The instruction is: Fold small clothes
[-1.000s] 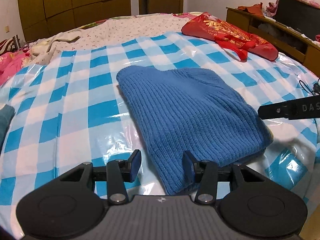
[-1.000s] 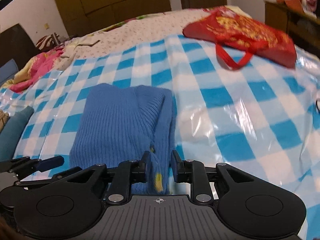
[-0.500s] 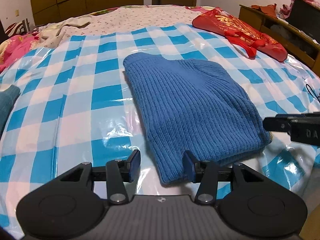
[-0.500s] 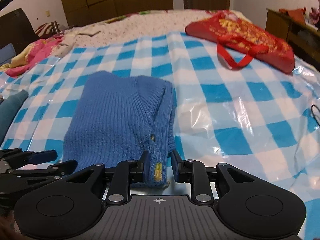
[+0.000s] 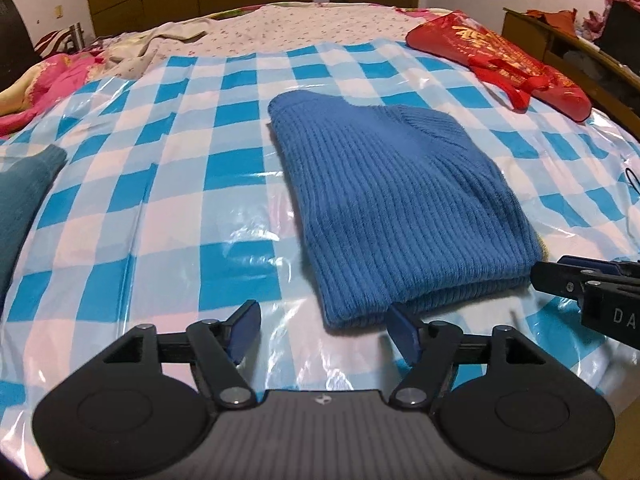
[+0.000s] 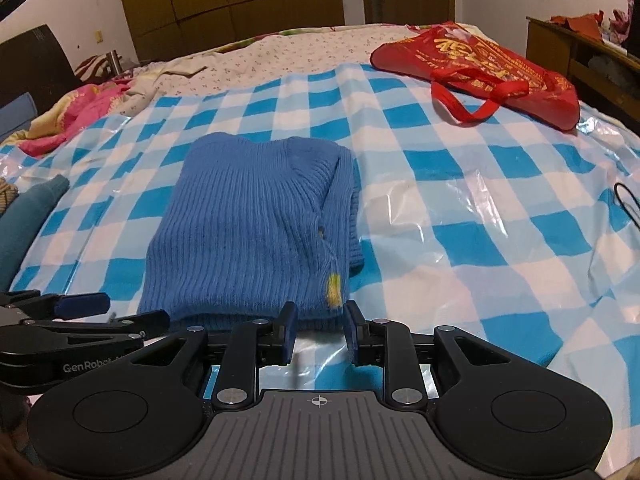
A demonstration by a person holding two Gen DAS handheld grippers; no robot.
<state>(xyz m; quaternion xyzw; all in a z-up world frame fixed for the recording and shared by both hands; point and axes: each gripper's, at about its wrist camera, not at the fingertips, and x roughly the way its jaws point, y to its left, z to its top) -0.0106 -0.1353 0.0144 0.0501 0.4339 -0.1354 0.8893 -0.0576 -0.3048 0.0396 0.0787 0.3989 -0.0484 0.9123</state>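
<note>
A folded blue ribbed knit sweater [image 5: 396, 208] lies flat on the blue-and-white checked plastic sheet [image 5: 168, 184] that covers the bed. It also shows in the right wrist view [image 6: 256, 236], with a small yellow tag at its near right corner. My left gripper [image 5: 322, 330] is open and empty, just short of the sweater's near left corner. My right gripper [image 6: 318, 332] is open and empty, just short of the near right corner. Each gripper shows in the other's view, the right one [image 5: 588, 284] and the left one [image 6: 80, 320].
A red bag [image 5: 500, 60] with gold print lies at the far right of the bed. A teal garment [image 5: 24, 196] lies at the left edge. Pink and floral bedding [image 6: 80, 108] is bunched at the far left. Wooden furniture [image 6: 580, 52] stands on the right, wardrobes behind.
My right gripper has let go of the sweater's near right corner and opened. Both grippers have drawn back from the sweater, which now lies flat. My left gripper has opened wider.
</note>
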